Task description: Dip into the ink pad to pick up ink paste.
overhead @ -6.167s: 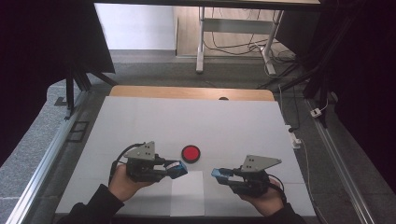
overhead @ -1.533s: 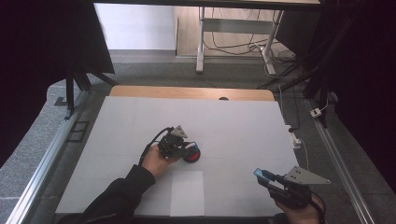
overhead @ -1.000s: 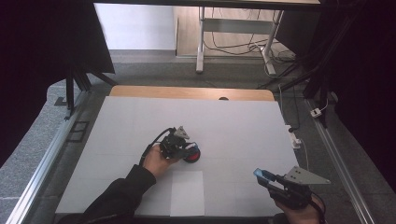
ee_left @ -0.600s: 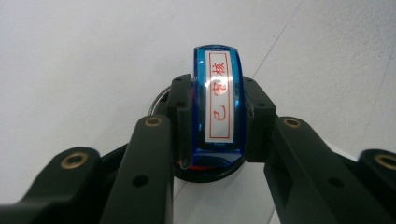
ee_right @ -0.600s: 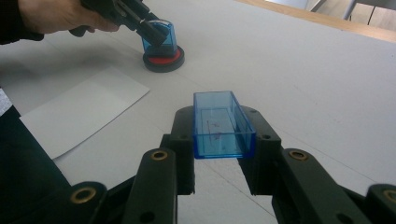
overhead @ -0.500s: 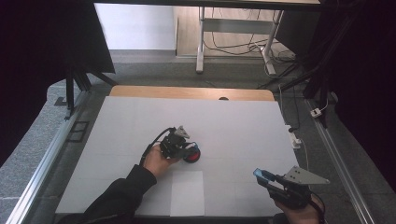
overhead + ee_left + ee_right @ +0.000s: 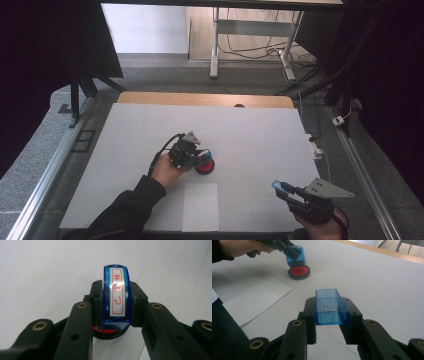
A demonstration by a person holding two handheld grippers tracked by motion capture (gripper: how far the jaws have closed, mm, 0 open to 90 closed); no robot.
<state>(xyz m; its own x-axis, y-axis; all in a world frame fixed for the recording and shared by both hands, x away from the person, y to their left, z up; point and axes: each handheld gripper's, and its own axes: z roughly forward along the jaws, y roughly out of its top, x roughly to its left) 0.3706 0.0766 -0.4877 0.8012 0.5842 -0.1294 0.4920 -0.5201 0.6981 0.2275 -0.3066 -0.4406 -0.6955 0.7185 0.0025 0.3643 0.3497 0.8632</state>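
Note:
My left gripper (image 7: 201,156) is shut on a blue see-through stamp (image 7: 116,296) with a white label and red characters. The stamp's base sits on a round red ink pad (image 7: 205,166) near the middle of the white table (image 7: 260,130). The pad's black rim (image 7: 110,333) shows just under the stamp. Near the front right edge, my right gripper (image 7: 281,188) is shut on the stamp's blue see-through cap (image 7: 330,306), held above the table. From the right gripper view, the stamp (image 7: 295,256) and ink pad (image 7: 298,272) appear at the upper left.
A white sheet of paper (image 7: 200,206) lies flat near the front edge, between the two hands, also seen as the paper (image 7: 254,300) at the left. A wooden strip (image 7: 200,99) borders the far side. A white power strip (image 7: 314,145) sits off the right edge.
Since 6.2 s ago the left gripper moved forward onto the ink pad with the stamp, and the right gripper drew back right with the cap. Over the last 1.5 s, little moved.

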